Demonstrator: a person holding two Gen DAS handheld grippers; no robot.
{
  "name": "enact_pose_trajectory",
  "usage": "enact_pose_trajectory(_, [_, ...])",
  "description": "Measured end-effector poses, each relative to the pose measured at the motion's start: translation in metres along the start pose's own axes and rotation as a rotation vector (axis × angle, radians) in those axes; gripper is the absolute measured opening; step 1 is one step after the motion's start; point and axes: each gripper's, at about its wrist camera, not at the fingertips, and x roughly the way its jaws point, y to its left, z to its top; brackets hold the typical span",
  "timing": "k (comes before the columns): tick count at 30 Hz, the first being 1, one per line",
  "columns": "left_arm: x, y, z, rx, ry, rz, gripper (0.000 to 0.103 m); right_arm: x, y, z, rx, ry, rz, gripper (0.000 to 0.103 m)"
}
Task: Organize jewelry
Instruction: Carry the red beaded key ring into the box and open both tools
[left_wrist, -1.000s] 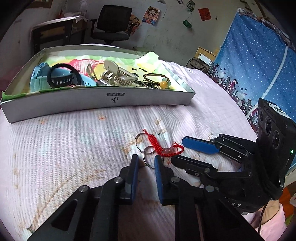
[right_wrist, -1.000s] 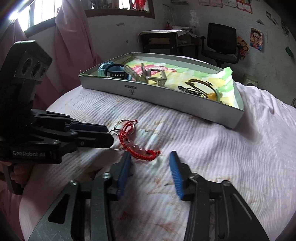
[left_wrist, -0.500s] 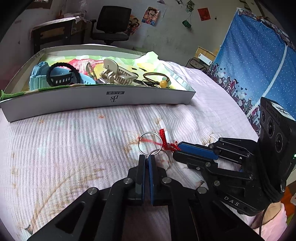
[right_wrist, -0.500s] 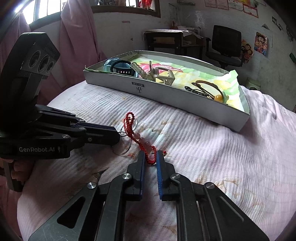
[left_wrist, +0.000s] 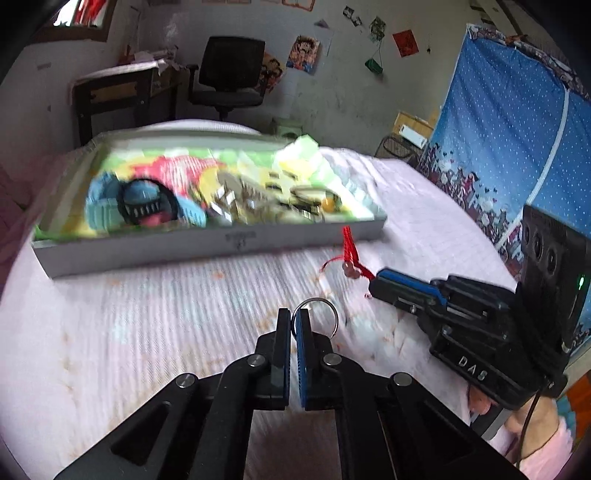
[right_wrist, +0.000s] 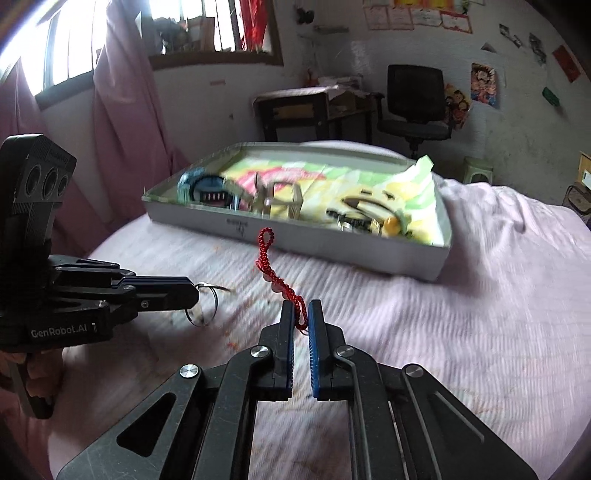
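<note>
My left gripper (left_wrist: 293, 317) is shut on a metal key ring (left_wrist: 325, 314) and holds it just above the pink bedcover. In the right wrist view the left gripper (right_wrist: 192, 293) comes in from the left with the rings (right_wrist: 205, 306) hanging from its tip. My right gripper (right_wrist: 301, 314) is shut on the lower end of a red braided cord (right_wrist: 266, 264), which stands up from its jaws. In the left wrist view the cord (left_wrist: 349, 251) sticks up from the right gripper (left_wrist: 376, 282). Cord and rings look apart. A white tray (left_wrist: 184, 247) lies behind them.
The tray (right_wrist: 332, 243) holds a blue watch (left_wrist: 107, 210), a black hair tie (left_wrist: 144, 206), a beige claw clip (right_wrist: 280, 195) and a hair tie with a yellow bead (right_wrist: 391, 223). A desk and an office chair (left_wrist: 229, 77) stand behind the bed, and a blue fabric wardrobe (left_wrist: 517, 129) at the right.
Both grippers have closed, the left on the rings and the right on the red cord. Both have lifted their pieces off the bedcover, and the cord has drawn away from the rings.
</note>
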Motion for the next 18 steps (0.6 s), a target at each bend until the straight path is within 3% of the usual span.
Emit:
enact_pose_trajectory(12, [-0.023,0.026,0.062,-0.08,-0.175,0.069,0.003,0.009,0.001,0.035,0.046,-0.127,-0.05,0.007])
enact_pose_trajectory(18, [-0.009,0.041,0.086,-0.121,-0.22,0.153,0.003,0.035,0.001,0.052,0.064,-0.111,-0.11,0.007])
